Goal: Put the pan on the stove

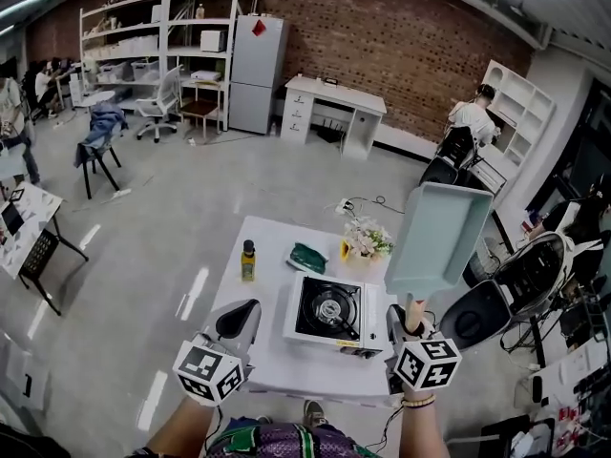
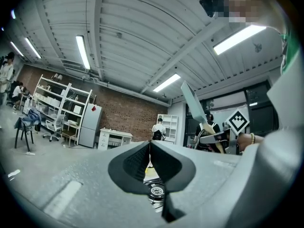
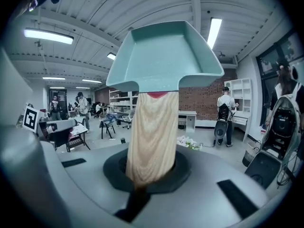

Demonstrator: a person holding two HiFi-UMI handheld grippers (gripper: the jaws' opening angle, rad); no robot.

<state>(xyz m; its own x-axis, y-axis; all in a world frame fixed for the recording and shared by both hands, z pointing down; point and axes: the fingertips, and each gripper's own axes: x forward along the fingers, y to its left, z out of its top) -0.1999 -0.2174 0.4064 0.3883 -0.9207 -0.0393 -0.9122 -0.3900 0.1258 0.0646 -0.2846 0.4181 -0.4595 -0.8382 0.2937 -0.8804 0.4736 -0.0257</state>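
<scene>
White table (image 1: 270,299) bearing stove (image 1: 329,311); brick wall (image 1: 382,27)

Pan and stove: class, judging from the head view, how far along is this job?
Done: the pan is picked up, its wooden handle clamped in the right gripper. In hand: it hangs tilted in the air, to the right of the stove. Left: moving it over the bare burner and setting it down. The left gripper is shut and empty.
</scene>
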